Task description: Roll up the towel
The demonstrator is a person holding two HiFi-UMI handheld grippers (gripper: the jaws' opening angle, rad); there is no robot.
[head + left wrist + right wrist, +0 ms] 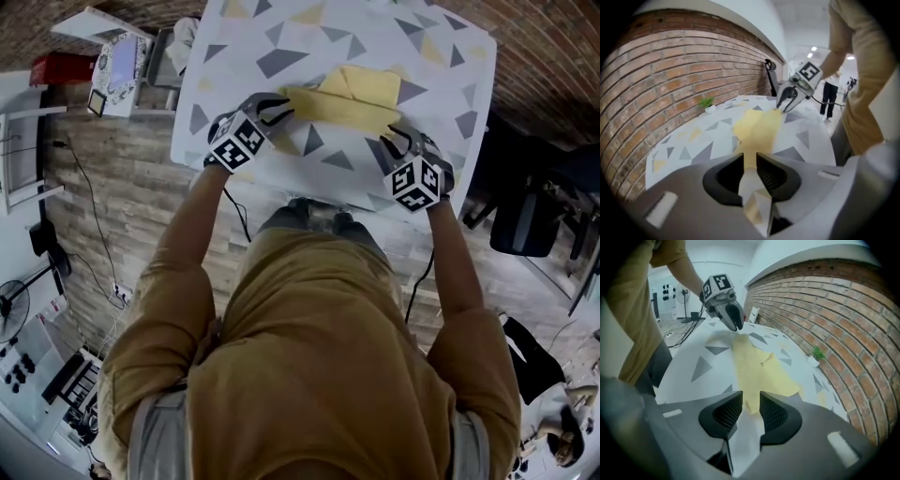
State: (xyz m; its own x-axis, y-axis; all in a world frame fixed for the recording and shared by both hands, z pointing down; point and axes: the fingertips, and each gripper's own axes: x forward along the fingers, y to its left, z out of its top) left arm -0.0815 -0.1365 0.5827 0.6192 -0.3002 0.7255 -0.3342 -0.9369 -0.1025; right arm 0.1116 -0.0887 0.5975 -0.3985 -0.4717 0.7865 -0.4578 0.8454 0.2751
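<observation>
A yellow towel (347,98) lies partly folded on the table (234,56), which has a white cloth with grey and yellow triangles. My left gripper (281,108) is shut on the towel's near left end, and in the left gripper view the yellow cloth (757,129) runs straight into the narrow gap of that gripper (750,164). My right gripper (398,138) grips the near right end; its own view shows the towel (757,369) pinched in the right gripper (751,406). Each gripper view also shows the other one: the right gripper (783,107) and the left gripper (736,326).
A small potted plant (708,105) stands at the table's far edge by the brick wall (670,70). A dark chair (525,220) is to the table's right. Boxes and a shelf (117,61) stand on the left, with cables on the wooden floor.
</observation>
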